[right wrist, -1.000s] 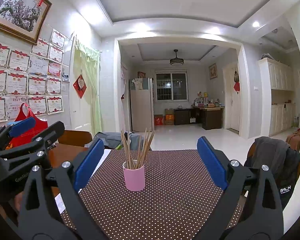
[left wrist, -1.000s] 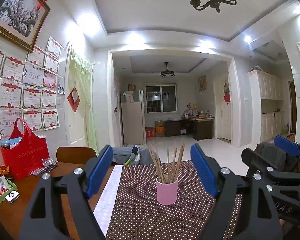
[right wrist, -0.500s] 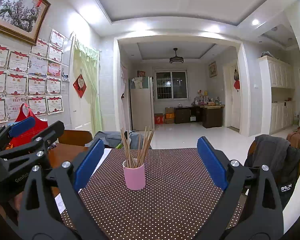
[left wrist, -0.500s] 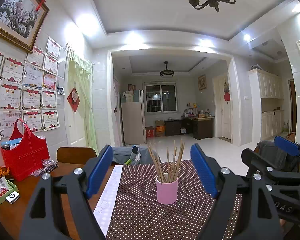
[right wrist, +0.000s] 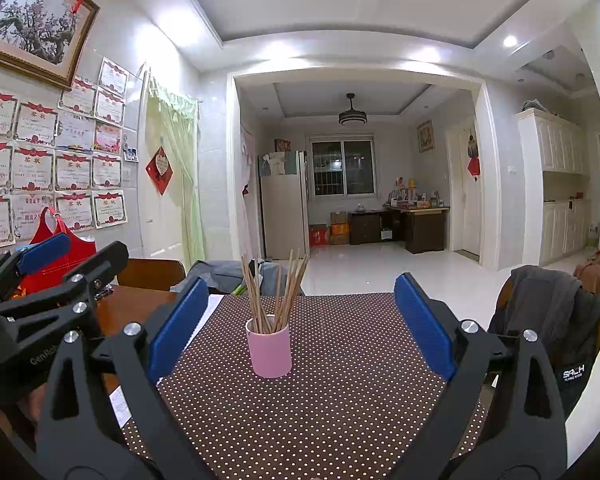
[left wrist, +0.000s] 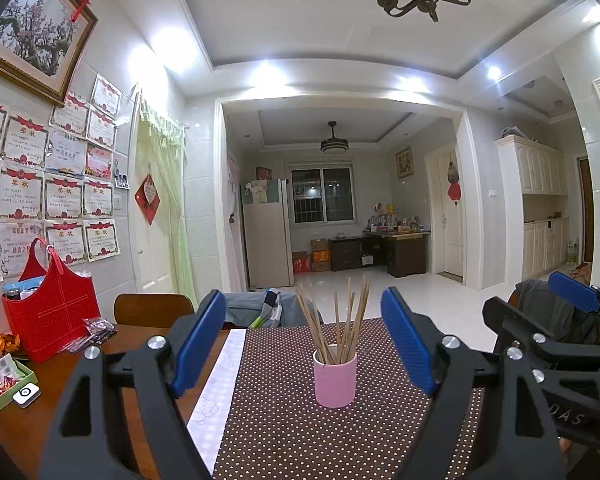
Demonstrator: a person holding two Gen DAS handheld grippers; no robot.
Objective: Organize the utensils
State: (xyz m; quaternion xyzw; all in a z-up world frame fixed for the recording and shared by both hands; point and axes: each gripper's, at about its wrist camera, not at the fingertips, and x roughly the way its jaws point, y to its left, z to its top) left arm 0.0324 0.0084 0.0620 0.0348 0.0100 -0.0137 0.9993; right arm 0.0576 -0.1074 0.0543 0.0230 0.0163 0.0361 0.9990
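Left gripper (left wrist: 304,334): jaws spread wide, nothing between the blue pads, held above the table.
Right gripper (right wrist: 300,316): jaws equally wide, empty, just beside the left one.
Cup (left wrist: 335,374): pink, upright on the dotted cloth, ahead of both grippers and touching neither.
Chopsticks (left wrist: 336,328): a bundle standing in the cup, tips fanned outward.
Tablecloth (right wrist: 340,392): brown with white dots, covers the right part of the wooden table (left wrist: 60,396).
Red bag (left wrist: 50,312): on the table's left, against the wall.
Jacket (right wrist: 548,316): draped over a chair at right.
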